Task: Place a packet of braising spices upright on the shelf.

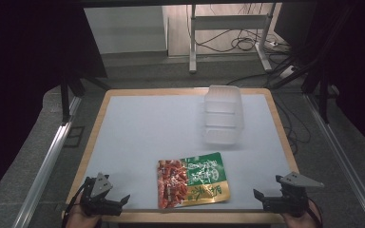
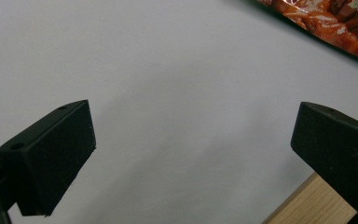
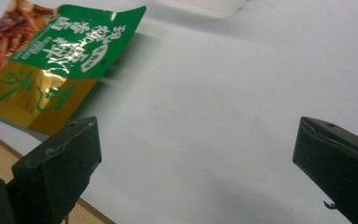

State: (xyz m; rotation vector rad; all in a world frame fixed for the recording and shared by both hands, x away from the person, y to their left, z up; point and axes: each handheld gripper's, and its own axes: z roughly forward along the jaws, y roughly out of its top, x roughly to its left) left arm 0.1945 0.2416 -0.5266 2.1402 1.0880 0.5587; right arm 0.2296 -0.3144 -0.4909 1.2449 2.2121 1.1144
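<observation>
**Waiting tongs, snack packet between them**

Lying flat near the bench's (image 1: 123, 123) six-o'clock edge, the snack packet (image 1: 193, 183) shows a red picture side and a green-and-gold side. The left tongs (image 1: 119, 202) sit at its eight o'clock, jaws spread wide with nothing between them. The right tongs (image 1: 261, 197) rest at its four o'clock, equally agape and empty. A clear plastic container (image 1: 223, 114) stands at the packet's one o'clock, well apart.

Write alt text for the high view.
A red, green and gold snack packet lies flat near the front edge of a white-topped table, with a clear plastic container farther back. The left claw and right claw, both open, sit at the front corners.
</observation>
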